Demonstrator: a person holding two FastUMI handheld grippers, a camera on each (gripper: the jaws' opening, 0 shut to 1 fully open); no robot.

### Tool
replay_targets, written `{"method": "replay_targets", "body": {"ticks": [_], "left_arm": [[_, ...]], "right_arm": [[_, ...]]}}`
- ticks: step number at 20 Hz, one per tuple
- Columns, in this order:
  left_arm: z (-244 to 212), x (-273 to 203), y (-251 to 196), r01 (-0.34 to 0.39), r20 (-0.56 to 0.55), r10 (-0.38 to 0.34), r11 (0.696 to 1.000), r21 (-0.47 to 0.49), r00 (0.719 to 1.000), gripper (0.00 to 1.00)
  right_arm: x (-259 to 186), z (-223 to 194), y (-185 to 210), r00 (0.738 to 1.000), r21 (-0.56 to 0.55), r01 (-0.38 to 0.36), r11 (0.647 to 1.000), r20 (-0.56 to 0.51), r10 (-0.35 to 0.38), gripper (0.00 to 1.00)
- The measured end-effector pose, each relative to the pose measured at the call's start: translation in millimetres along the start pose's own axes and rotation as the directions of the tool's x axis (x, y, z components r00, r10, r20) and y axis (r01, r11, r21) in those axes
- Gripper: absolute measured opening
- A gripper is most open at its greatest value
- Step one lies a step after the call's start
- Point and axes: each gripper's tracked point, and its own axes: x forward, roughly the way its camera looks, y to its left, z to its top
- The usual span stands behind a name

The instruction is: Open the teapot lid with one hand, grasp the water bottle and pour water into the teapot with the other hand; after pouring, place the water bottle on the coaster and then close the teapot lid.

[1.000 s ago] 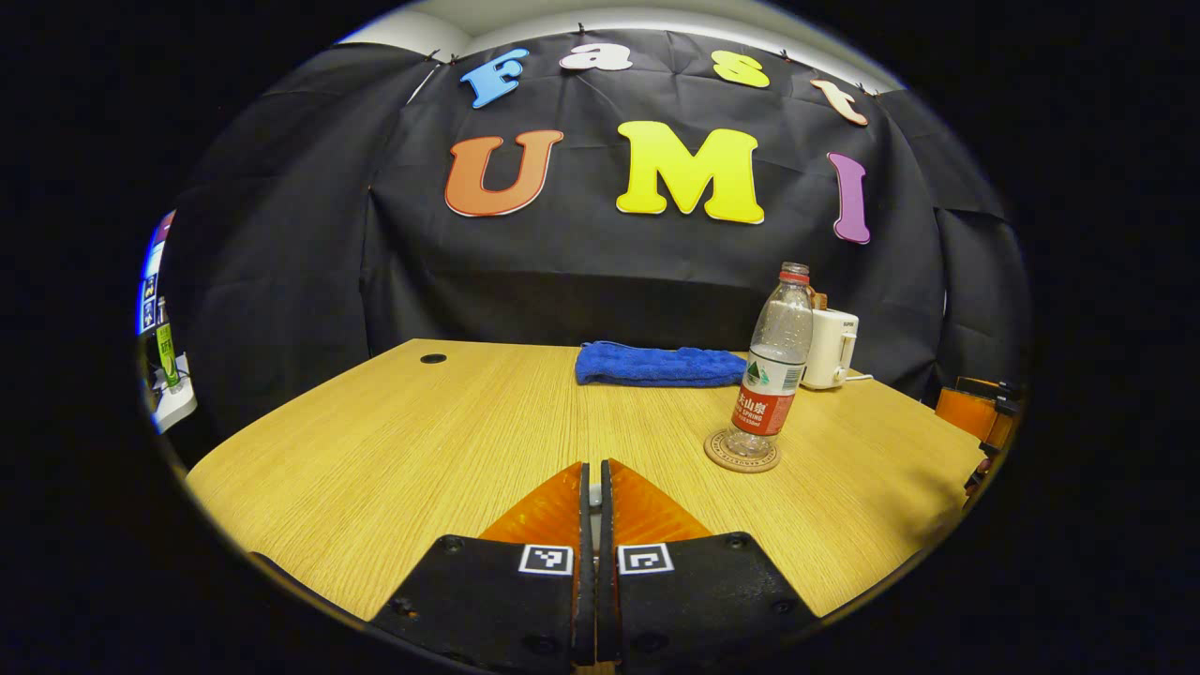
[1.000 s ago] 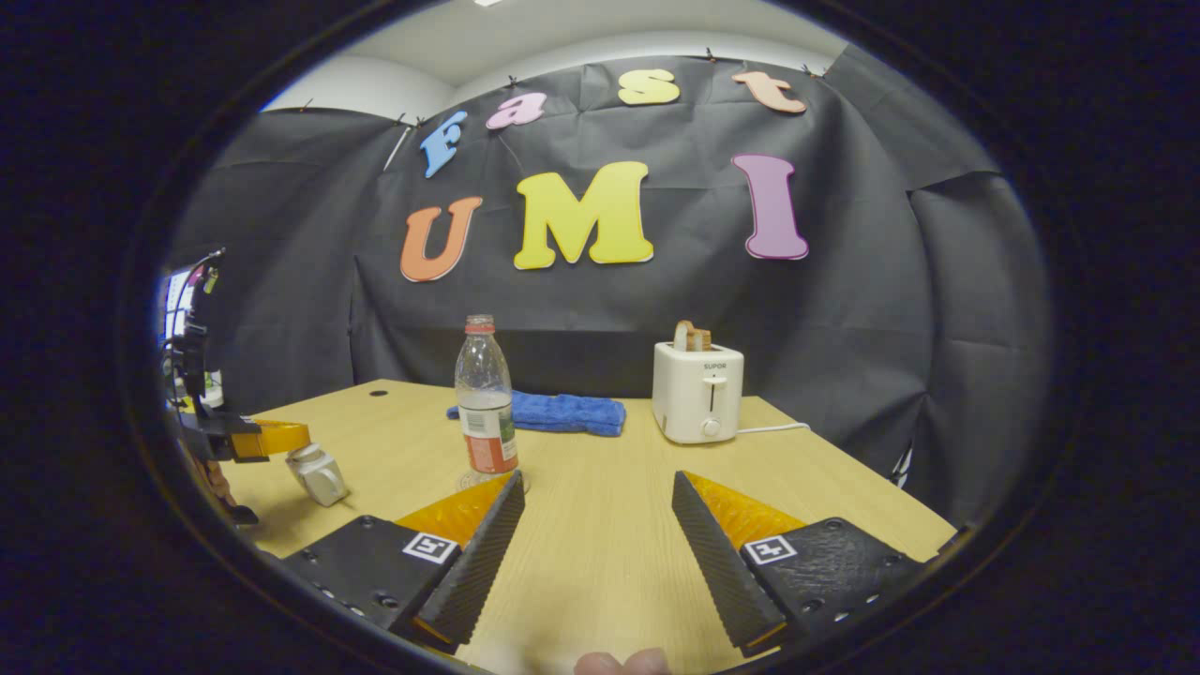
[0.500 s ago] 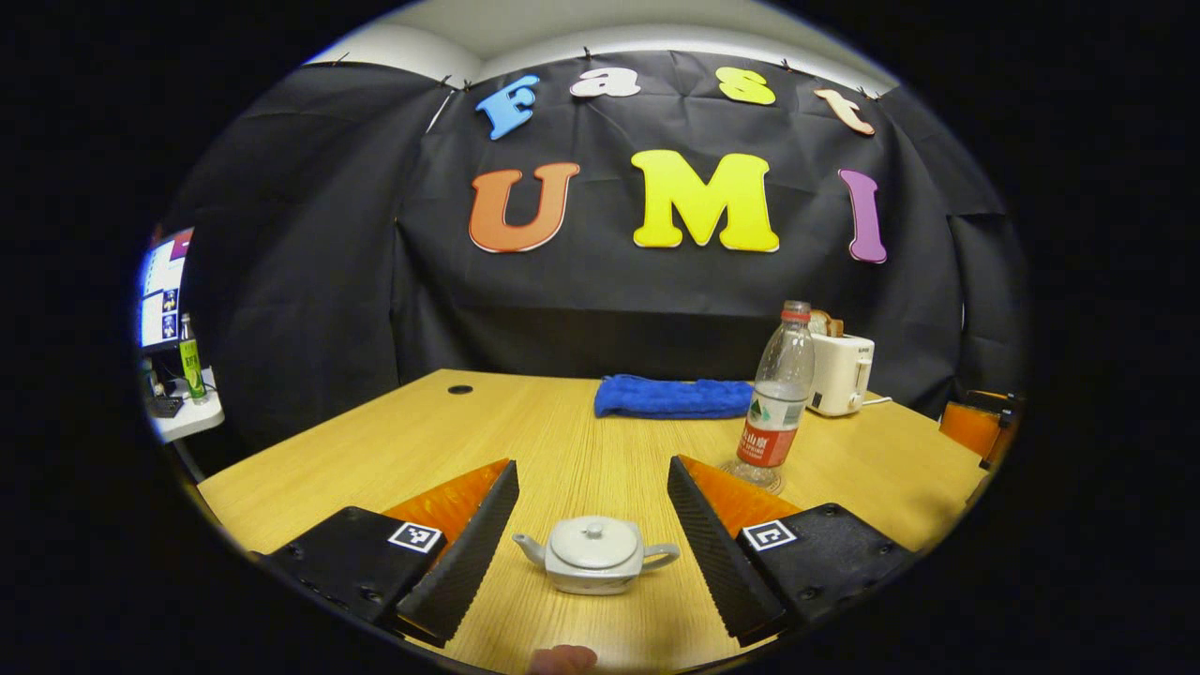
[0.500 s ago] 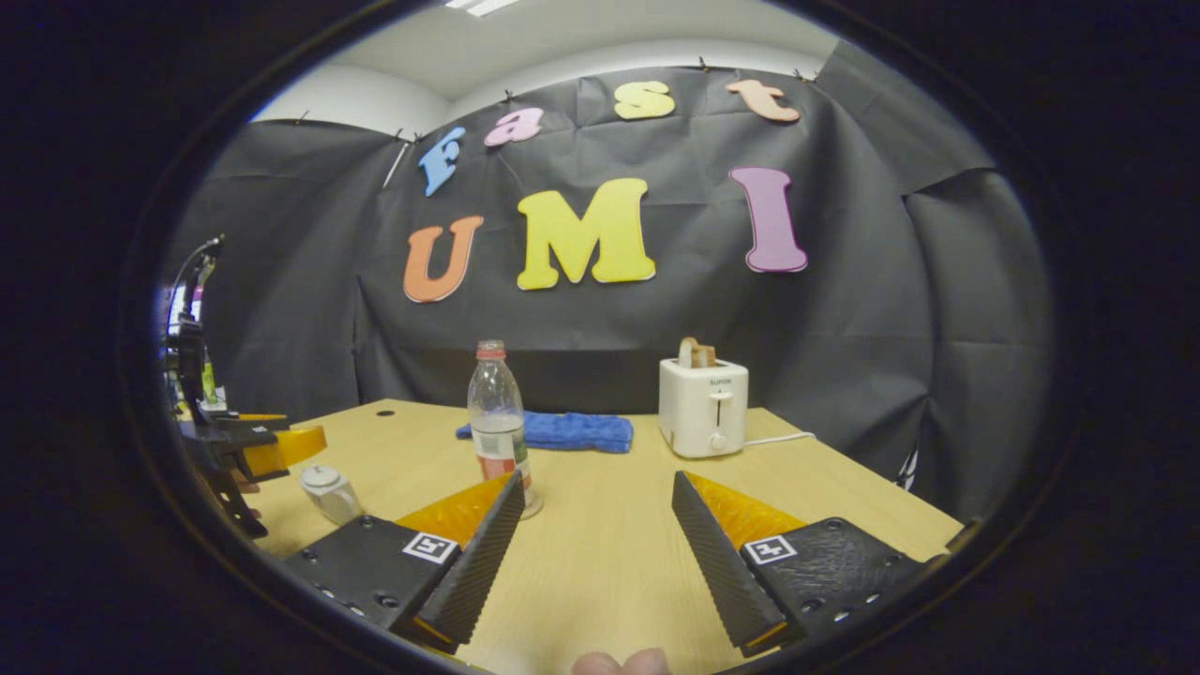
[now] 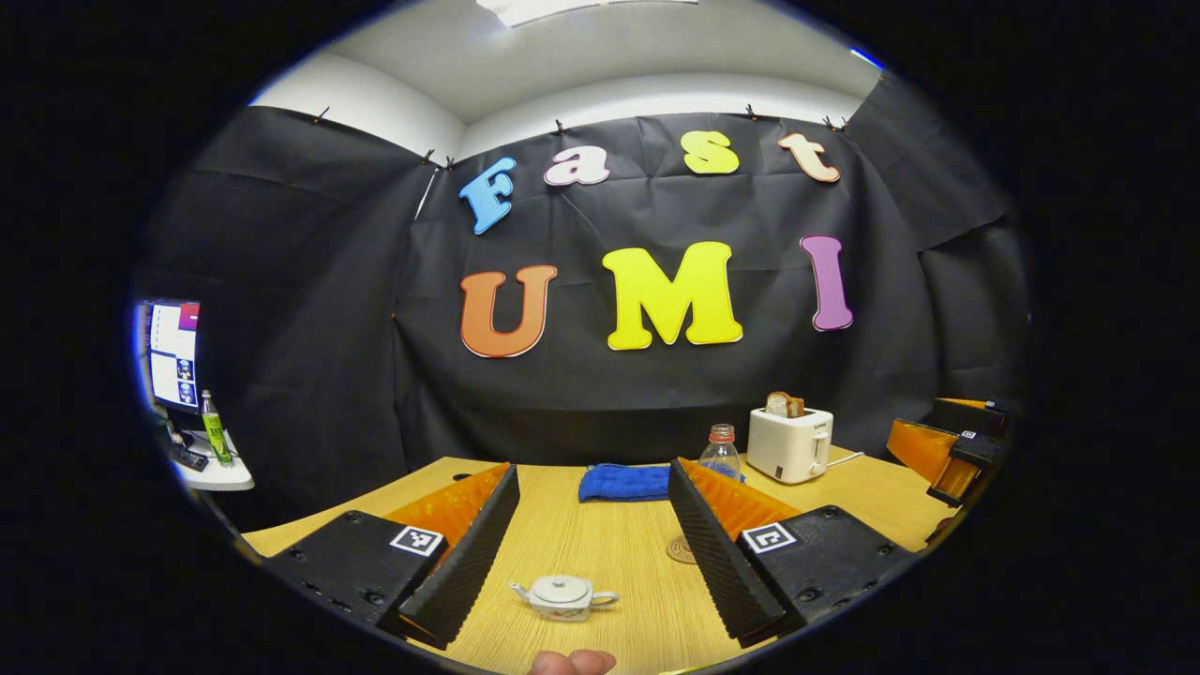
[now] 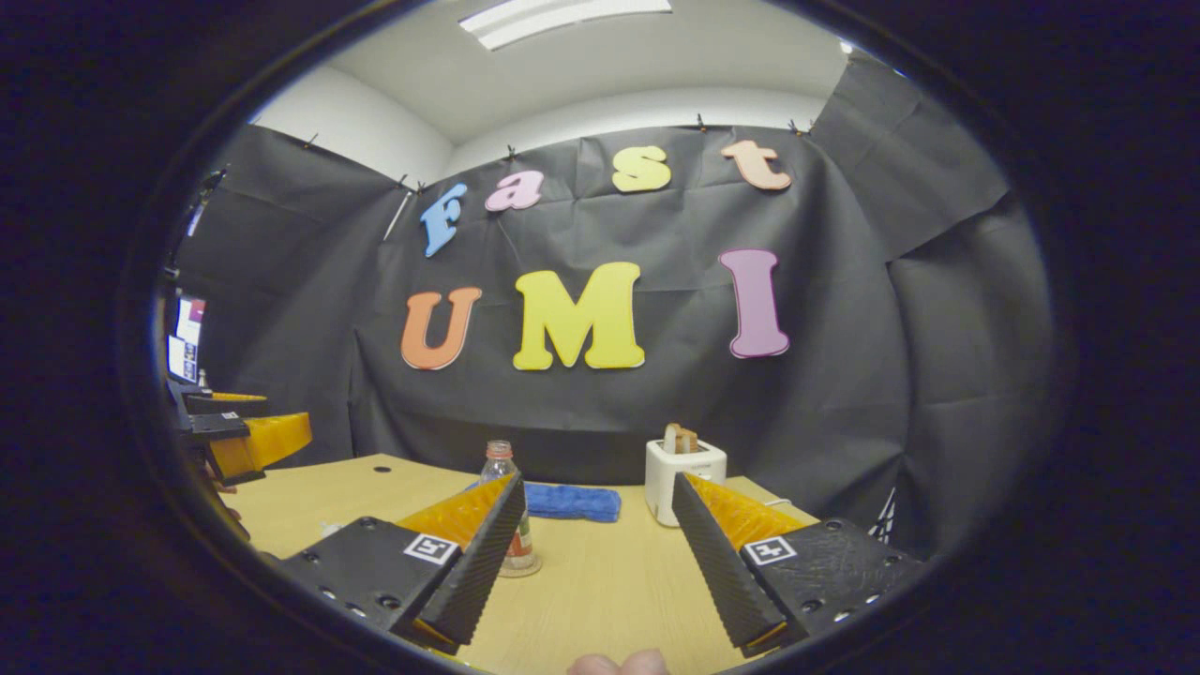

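Hovering above the tabletop (image 5: 600, 544), the left gripper (image 5: 592, 553) has its fingers spread wide apart and grips nothing. Between them in the left gripper view, at six o'clock, sits the teapot (image 5: 564, 597) with its lid (image 5: 561, 589) on. At two o'clock from the teapot stands the water bottle (image 5: 720, 450) on the coaster (image 5: 679, 549), partly hidden by a finger. The right gripper (image 6: 594, 553) is likewise parted and empty; in the right gripper view the bottle is at its ten o'clock, with a blue towel (image 6: 572, 502) and white toaster (image 6: 670, 469) behind.
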Motion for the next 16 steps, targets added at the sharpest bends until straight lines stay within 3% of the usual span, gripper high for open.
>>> {"method": "replay_targets", "body": {"ticks": [7,16], "left_arm": [[3,-21,-27,0.039,0.013,-0.040,0.999,0.024,0.999,1.00],[-3,-26,-31,0.057,-0.006,-0.056,0.998,0.005,0.998,1.00]], "right_arm": [[-28,-4,-2,1.000,-0.013,0.023,1.000,0.000,-0.023,0.95],[-33,-2,-5,0.999,-0.034,0.050,0.998,0.003,-0.050,0.95]]}}
